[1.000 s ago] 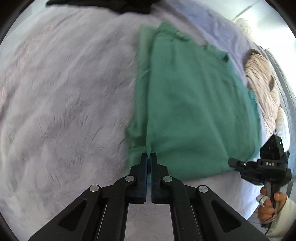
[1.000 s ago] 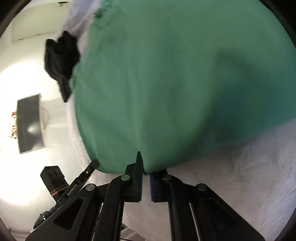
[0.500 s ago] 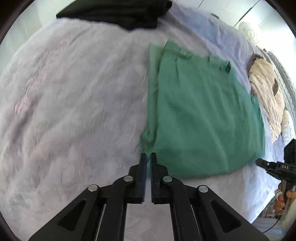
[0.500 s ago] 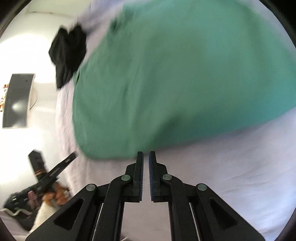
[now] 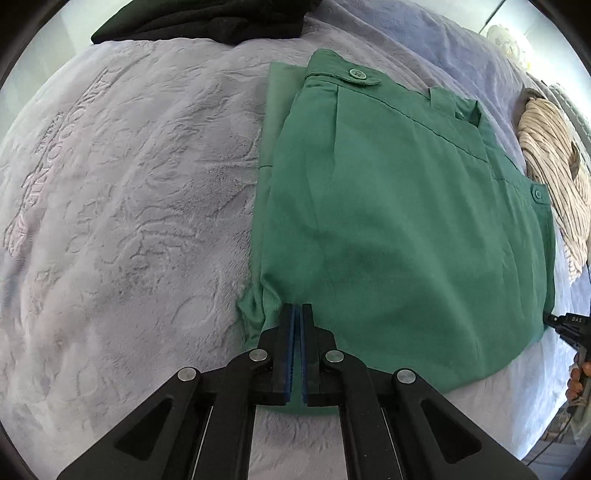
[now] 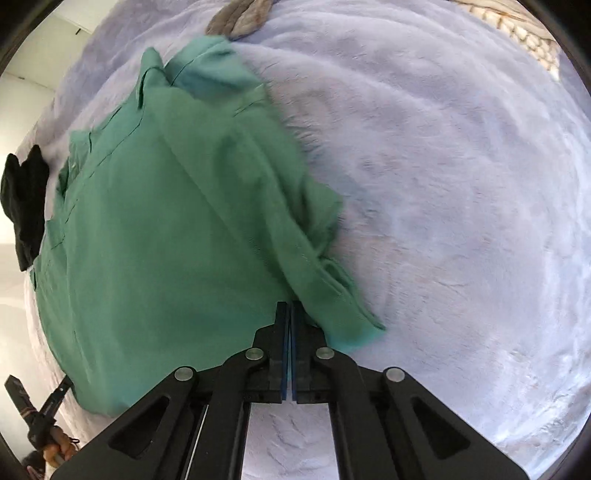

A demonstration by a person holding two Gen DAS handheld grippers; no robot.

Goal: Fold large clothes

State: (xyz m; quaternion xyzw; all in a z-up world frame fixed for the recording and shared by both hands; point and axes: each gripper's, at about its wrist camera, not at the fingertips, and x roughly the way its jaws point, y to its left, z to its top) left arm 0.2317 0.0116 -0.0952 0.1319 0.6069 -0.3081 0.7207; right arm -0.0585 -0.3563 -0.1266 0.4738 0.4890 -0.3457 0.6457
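Observation:
A pair of green trousers [image 5: 399, 221] lies folded flat on the lavender blanket [image 5: 129, 221], waistband and buttons at the far end. My left gripper [image 5: 297, 307] is shut, its tips over the trousers' near left corner, with no cloth showing between the pads. My right gripper [image 6: 289, 304] is also shut and hangs over the near right part of the trousers [image 6: 166, 240], beside a rumpled edge, with nothing between its pads. Each gripper shows in the other's view: the right gripper [image 5: 570, 326] at the right edge, the left gripper [image 6: 37, 410] at the lower left, held by a hand.
A black garment [image 5: 207, 18] lies beyond the trousers at the blanket's far edge. A beige striped garment [image 5: 554, 177] lies to their right. A grey cloth [image 6: 240, 18] lies at the far end in the right wrist view. Bare blanket [image 6: 461, 221] stretches right of the trousers.
The right gripper swung from the trousers' near hem to their right side and closed fully. The left gripper shifted slightly, and its tips now overlap the near left corner.

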